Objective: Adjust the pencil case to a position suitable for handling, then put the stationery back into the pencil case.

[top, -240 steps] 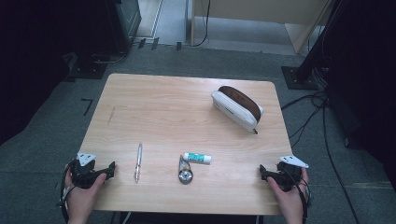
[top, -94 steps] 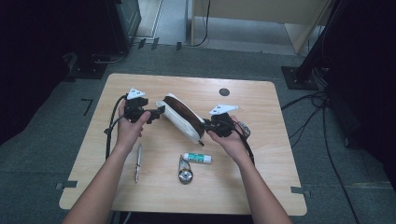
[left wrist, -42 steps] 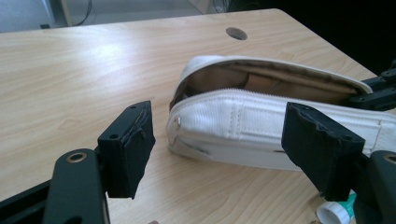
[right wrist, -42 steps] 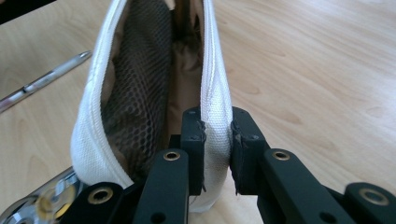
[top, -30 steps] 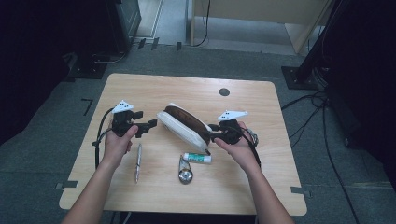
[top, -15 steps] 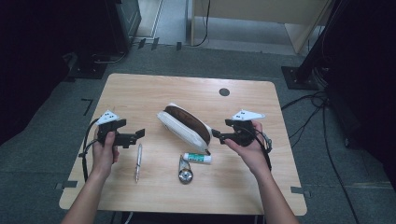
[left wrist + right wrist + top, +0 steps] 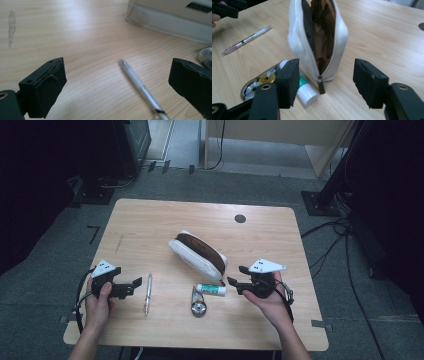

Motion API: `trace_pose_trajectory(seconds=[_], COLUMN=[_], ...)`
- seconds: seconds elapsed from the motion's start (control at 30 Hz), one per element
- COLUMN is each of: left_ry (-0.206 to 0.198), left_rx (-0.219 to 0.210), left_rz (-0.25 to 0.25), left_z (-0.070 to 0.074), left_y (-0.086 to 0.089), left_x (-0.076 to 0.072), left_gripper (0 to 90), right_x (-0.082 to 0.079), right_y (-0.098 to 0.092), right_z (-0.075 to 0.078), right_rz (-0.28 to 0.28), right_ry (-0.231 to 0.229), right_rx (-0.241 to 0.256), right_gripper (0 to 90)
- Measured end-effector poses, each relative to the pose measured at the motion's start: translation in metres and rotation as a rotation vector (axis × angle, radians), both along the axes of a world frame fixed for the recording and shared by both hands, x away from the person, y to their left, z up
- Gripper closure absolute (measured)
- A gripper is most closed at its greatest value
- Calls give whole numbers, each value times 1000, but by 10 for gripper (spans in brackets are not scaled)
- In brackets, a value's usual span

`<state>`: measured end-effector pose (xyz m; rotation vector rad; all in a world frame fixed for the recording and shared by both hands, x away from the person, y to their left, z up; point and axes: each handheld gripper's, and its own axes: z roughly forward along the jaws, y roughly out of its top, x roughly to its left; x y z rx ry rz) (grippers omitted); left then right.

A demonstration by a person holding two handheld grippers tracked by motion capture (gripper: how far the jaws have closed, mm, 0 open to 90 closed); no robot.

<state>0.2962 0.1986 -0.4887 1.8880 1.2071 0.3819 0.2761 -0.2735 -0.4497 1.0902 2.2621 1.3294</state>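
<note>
A white pouch (image 7: 197,257) lies slantwise in the middle of the pale wooden table (image 7: 150,220), soft-sided and rounded, its zipper undone along the top so the brown lining shows. In the right gripper view the pouch (image 7: 318,37) stands with its open mouth up, the dark zipper teeth running down to a small metal pull at the near end.

The right gripper (image 7: 235,275) is held just off the pouch's near end, touching nothing, its blocky black jaws spread wide with the pouch's end framed between them. Just beside it lies a small white tube with a green band (image 7: 210,290), close under the pouch, and next to that a flat, shiny metal piece with a round end (image 7: 198,303), too small to make out further.

The left gripper (image 7: 136,285) sits low over the table's near left part, well apart from the pouch, its jaws also spread and empty. A slim silvery pen (image 7: 147,293) lies on the bare wood just beyond its tips; in the left gripper view the pen (image 7: 141,89) lies between the two jaws.

A small dark round spot (image 7: 240,218) marks the far side of the tabletop.
</note>
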Motion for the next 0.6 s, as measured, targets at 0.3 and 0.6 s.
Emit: trace_pose_trajectory(seconds=[0.3,0.6], left_ry=[26,44], left_rx=[62,111], left_rz=[7,17], left_z=[-18,-28], left_y=[1,-3], left_x=[-8,-8], left_gripper=[15,15], right_x=[-10,-11], right_y=[1,4], right_z=[-20,-32], right_rz=[24,89], right_ry=[5,23], right_rx=[-6,36], right_gripper=[414,504])
